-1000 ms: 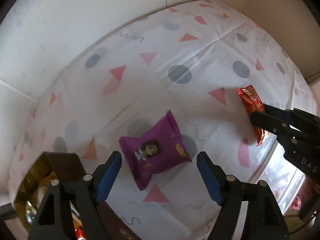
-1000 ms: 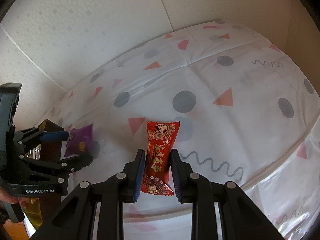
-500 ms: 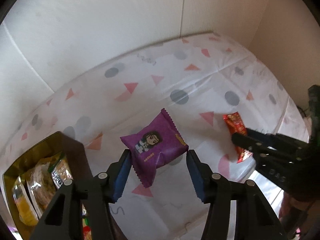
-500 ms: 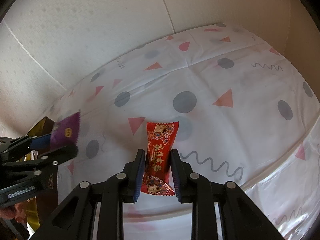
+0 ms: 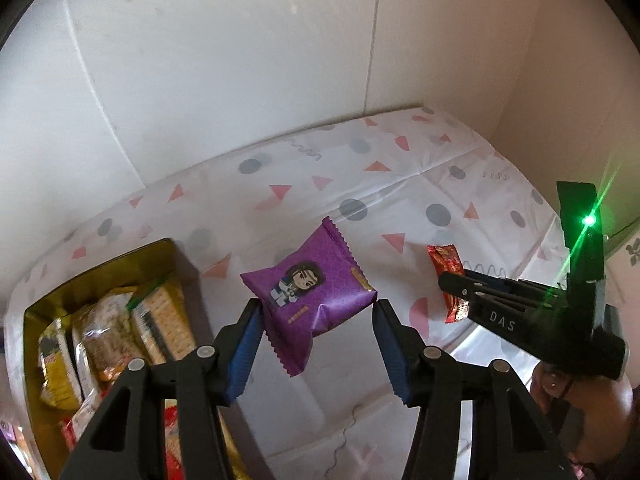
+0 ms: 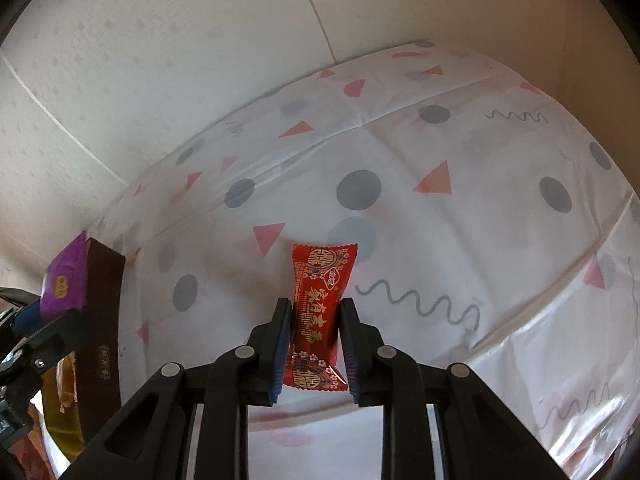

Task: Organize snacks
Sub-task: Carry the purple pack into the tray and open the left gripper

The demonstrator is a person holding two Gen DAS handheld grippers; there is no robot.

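Between the blue pads of the left gripper (image 5: 317,344), seen from the left wrist, a purple snack packet (image 5: 310,298) with a cartoon figure is clamped by its sides and held above the tablecloth (image 5: 360,184), which is white with grey dots and pink triangles. Down to the left sits a gold-lined box (image 5: 100,264) with several wrapped snacks inside, packed side by side. To the right, the right gripper (image 5: 456,286) pinches a red candy wrapper (image 5: 444,260); a hand (image 5: 592,412) grips its handle, and a green light glows on its body.

From the right wrist, the right gripper (image 6: 314,350) has its jaws closed tight on the red candy wrapper (image 6: 320,292), which stands lengthwise between the pads, its far end pointing toward the tablecloth (image 6: 440,140). At the left edge the purple snack packet (image 6: 66,280) shows in the left gripper's jaws, just in front of the box's dark outer wall (image 6: 102,320).
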